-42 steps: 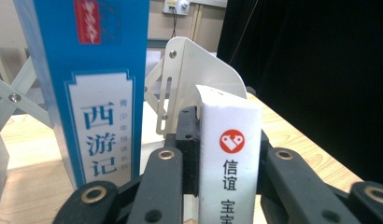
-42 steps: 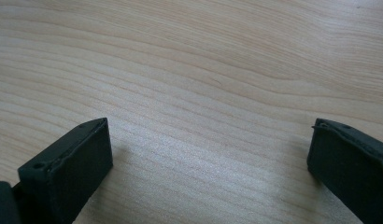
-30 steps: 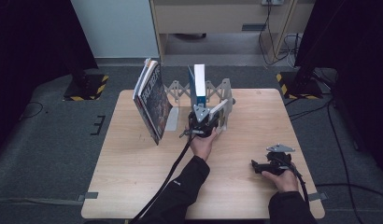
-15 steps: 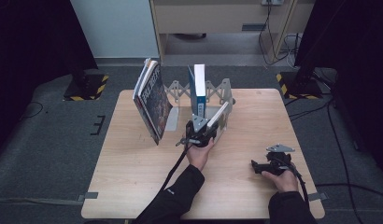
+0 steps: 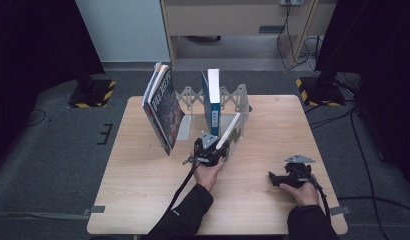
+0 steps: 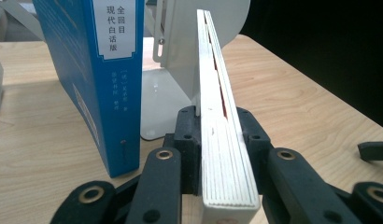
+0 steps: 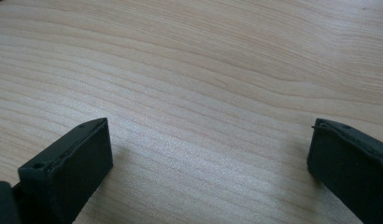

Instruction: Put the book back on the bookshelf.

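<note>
Thin white-edged book (image 6: 222,140) clamped between left gripper (image 6: 221,154) jaws, tilted against grey metal bookend rack (image 5: 241,107), just beside upright blue hardcover book (image 6: 103,74). Right gripper (image 7: 210,154) spread wide, low over bare light wooden table (image 7: 203,70).

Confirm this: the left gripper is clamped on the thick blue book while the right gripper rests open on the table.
Not the blue book. The left gripper view shows the left gripper clamped on the thin white book beside it. The right gripper does rest open on the table.
</note>
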The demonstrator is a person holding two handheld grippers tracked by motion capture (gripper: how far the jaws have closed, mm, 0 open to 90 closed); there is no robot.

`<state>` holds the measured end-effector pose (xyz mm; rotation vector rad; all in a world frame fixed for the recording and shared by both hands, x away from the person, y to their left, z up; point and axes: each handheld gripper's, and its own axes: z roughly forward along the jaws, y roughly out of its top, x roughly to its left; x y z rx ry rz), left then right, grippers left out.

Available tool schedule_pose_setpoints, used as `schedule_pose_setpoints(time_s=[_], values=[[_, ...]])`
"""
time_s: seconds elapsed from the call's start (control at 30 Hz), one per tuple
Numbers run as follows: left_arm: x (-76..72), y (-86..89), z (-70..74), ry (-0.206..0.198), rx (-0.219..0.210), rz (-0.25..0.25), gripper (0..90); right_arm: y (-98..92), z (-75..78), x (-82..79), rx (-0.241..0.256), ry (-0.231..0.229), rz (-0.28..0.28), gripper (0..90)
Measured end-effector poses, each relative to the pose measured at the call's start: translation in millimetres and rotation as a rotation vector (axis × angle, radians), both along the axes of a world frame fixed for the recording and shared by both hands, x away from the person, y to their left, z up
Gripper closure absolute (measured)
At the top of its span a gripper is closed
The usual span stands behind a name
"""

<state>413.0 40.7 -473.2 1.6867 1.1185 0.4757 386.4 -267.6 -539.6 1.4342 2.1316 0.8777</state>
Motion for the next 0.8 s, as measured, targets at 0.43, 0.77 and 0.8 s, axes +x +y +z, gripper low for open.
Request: schedule_pose_setpoints(time_s=[0.43, 0.77, 0.8], values=[[10.6, -1.2, -0.4, 0.027, 0.018, 0.01, 74.8, 0.3, 0.1, 0.0, 0.0, 0.0, 0.004, 0.4], [23.4, -12.8, 12.4, -0.016, 0.018, 0.059, 74.9, 0.5, -0.2, 0.2, 0.0, -0.003, 0.002, 0.4], [25.5, -13.8, 12.7, -0.015, 0.018, 0.065, 74.9, 0.6, -0.2, 0.2, 0.0, -0.003, 0.002, 0.4]])
